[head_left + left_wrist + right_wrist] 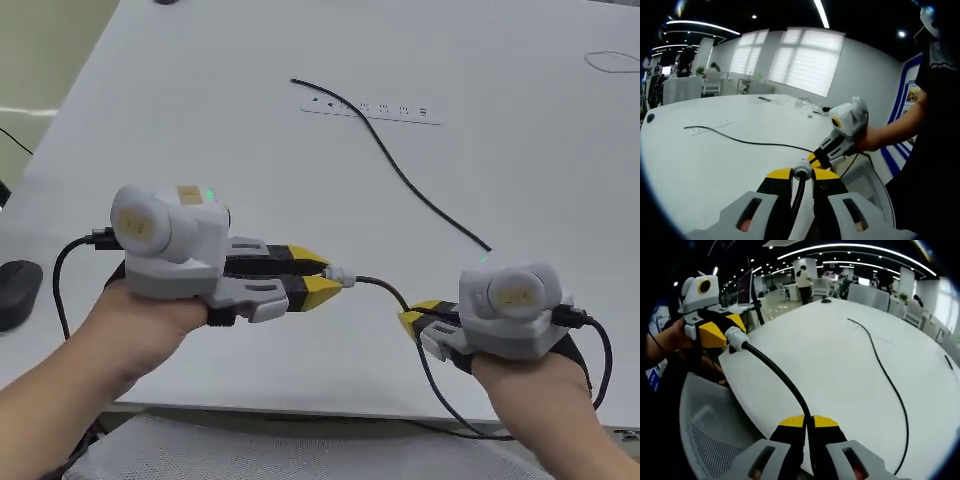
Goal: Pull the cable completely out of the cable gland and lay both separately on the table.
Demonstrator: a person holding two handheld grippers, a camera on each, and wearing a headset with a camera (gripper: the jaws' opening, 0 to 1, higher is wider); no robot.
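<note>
Left claw is clamped on the cable gland at its tips. The right claw, near it, pinches the cable that still runs into the gland. A shallow pinch could slide along the jacket, or a jerk could twist the gland loose and whip the slack beyond across the bench.

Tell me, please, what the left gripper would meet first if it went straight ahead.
Most likely the right gripper, shut on the cable leading from the cable gland; depth is unclear.
</note>
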